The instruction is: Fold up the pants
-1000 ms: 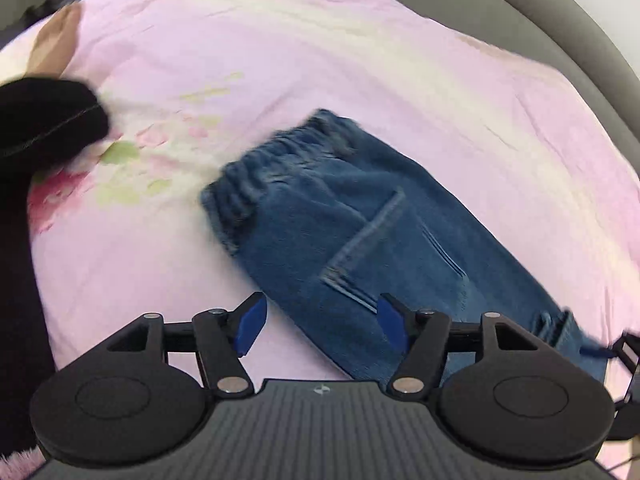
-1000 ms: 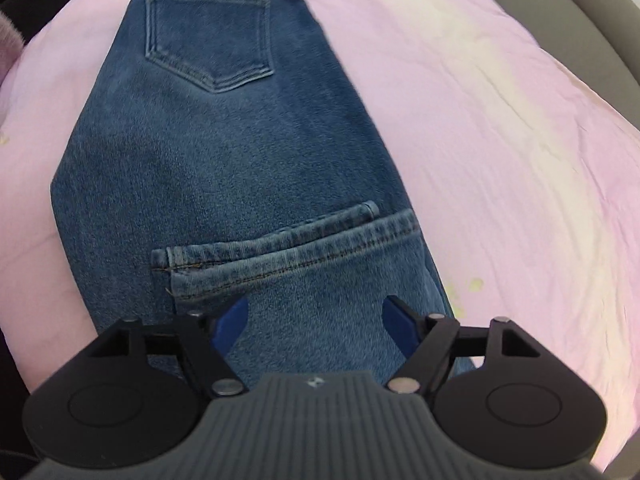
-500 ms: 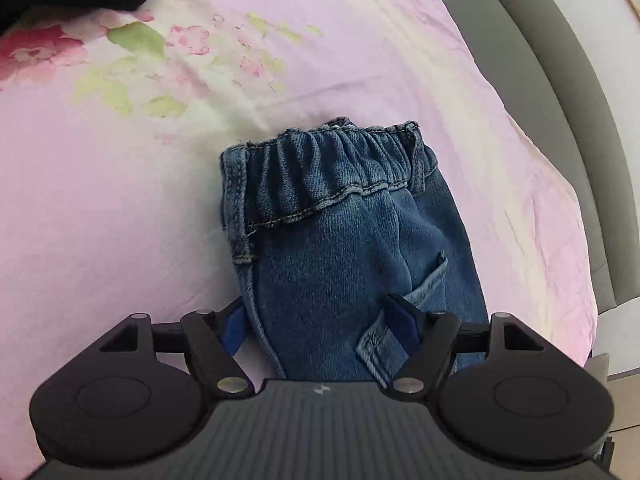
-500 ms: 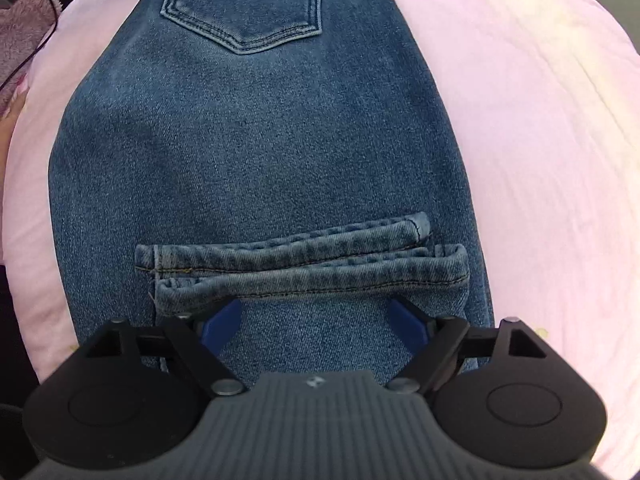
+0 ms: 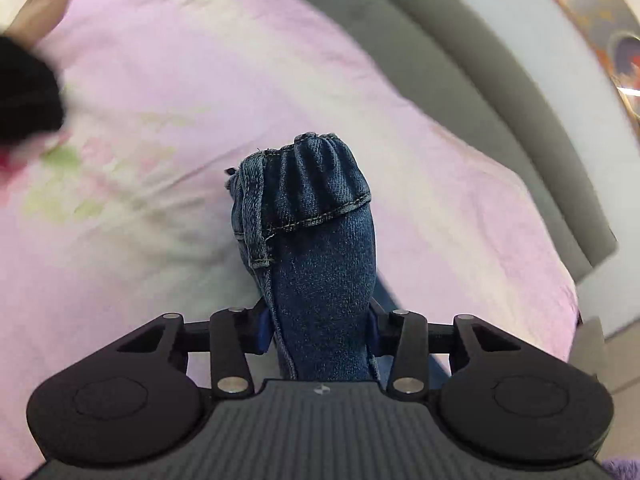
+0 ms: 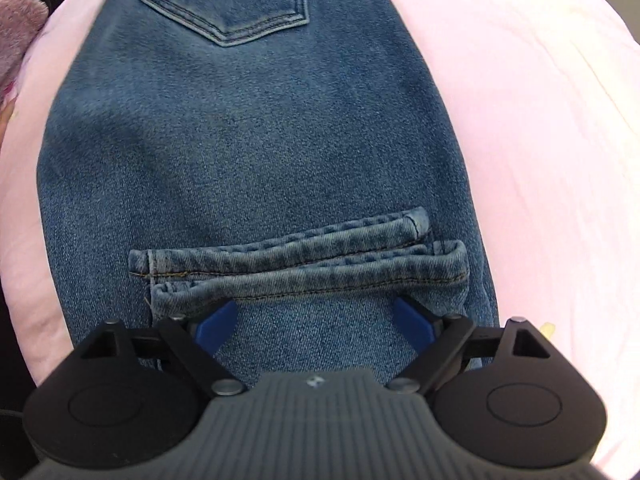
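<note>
A pink bedsheet (image 5: 168,92) covers the bed, printed with a faded floral pattern (image 5: 72,184) of green leaves and red blooms toward its left edge. A black garment (image 5: 24,96) (blurred) lies at that same left edge. Beyond the sheet's far right edge runs a grey padded bed frame (image 5: 460,68). A fuzzy purple fabric (image 6: 18,20) sits at the sheet's upper left corner in the right wrist view.

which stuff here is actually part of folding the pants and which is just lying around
Part of the job:
- blue denim pants, waistband end bunched in the left tongs, which are shut on it
- right tongs, open over the stacked leg hems
- pink floral bedsheet, the folding surface

Just lying about:
- black fabric at the left edge
- fuzzy purple cloth
- grey padded bed frame
</note>
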Tool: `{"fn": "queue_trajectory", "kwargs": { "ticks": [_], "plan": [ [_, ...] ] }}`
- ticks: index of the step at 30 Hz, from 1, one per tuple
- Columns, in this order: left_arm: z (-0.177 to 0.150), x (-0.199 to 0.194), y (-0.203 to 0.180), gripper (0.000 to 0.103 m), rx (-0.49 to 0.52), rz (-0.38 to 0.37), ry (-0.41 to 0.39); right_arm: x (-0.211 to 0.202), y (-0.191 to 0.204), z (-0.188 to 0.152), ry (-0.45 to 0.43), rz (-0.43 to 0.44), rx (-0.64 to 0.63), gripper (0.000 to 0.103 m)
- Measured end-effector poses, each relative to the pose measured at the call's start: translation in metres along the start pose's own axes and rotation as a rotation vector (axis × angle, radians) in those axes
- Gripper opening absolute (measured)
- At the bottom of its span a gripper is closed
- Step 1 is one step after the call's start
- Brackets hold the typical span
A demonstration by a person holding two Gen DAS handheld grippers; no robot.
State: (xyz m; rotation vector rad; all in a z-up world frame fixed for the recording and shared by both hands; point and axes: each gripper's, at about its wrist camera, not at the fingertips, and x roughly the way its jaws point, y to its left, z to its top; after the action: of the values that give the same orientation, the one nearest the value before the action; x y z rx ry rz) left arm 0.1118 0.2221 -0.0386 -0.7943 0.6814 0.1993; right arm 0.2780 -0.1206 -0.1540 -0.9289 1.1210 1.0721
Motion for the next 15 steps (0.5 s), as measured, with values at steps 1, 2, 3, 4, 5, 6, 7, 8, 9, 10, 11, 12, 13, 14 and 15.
{"fn": "queue_trajectory", "kwargs": {
  "ticks": [1,2,3,4,5,6,7,8,9,10,11,12,13,14,15],
  "plan": [
    [0.001,-0.006,-0.017,0.048,0.043,-0.016,-0.011,-0.001,0.001,-0.001,-0.003,-0.009,0.010,0.083],
    [0.001,-0.012,-0.032,0.047,0.080,-0.029,-0.021,0.001,0.004,-0.004,-0.010,-0.019,0.023,0.083],
    [0.001,-0.017,-0.050,0.047,0.127,-0.044,-0.029,0.002,0.005,-0.007,-0.018,-0.027,0.039,0.083],
    [0.000,-0.022,-0.066,0.047,0.170,-0.052,-0.035,0.001,0.005,-0.010,-0.029,-0.032,0.059,0.083],
    [-0.002,-0.027,-0.085,0.047,0.220,-0.059,-0.042,-0.002,0.006,-0.014,-0.043,-0.037,0.078,0.083],
    [-0.004,-0.031,-0.100,0.047,0.263,-0.063,-0.048,-0.006,0.006,-0.019,-0.062,-0.042,0.098,0.083],
    [-0.008,-0.033,-0.118,0.046,0.312,-0.064,-0.053,-0.012,0.005,-0.024,-0.087,-0.046,0.123,0.078],
    [-0.013,-0.036,-0.134,0.046,0.360,-0.065,-0.055,-0.019,0.005,-0.030,-0.115,-0.053,0.154,0.074],
    [-0.018,-0.038,-0.151,0.046,0.407,-0.066,-0.056,-0.027,0.004,-0.037,-0.146,-0.060,0.183,0.073],
    [-0.027,-0.039,-0.169,0.046,0.460,-0.071,-0.057,-0.035,0.004,-0.047,-0.178,-0.066,0.212,0.073],
    [-0.034,-0.041,-0.184,0.046,0.503,-0.075,-0.056,-0.044,0.004,-0.057,-0.197,-0.077,0.235,0.073],
    [-0.044,-0.042,-0.201,0.046,0.555,-0.078,-0.056,-0.052,0.004,-0.067,-0.207,-0.091,0.257,0.073],
    [-0.053,-0.043,-0.216,0.046,0.602,-0.082,-0.055,-0.060,0.003,-0.080,-0.212,-0.099,0.291,0.073],
    [-0.067,-0.041,-0.233,0.045,0.657,-0.089,-0.053,-0.066,0.001,-0.091,-0.214,-0.100,0.331,0.073],
    [-0.078,-0.040,-0.246,0.045,0.702,-0.095,-0.048,-0.074,-0.003,-0.105,-0.217,-0.100,0.388,0.073]
  ]
}}
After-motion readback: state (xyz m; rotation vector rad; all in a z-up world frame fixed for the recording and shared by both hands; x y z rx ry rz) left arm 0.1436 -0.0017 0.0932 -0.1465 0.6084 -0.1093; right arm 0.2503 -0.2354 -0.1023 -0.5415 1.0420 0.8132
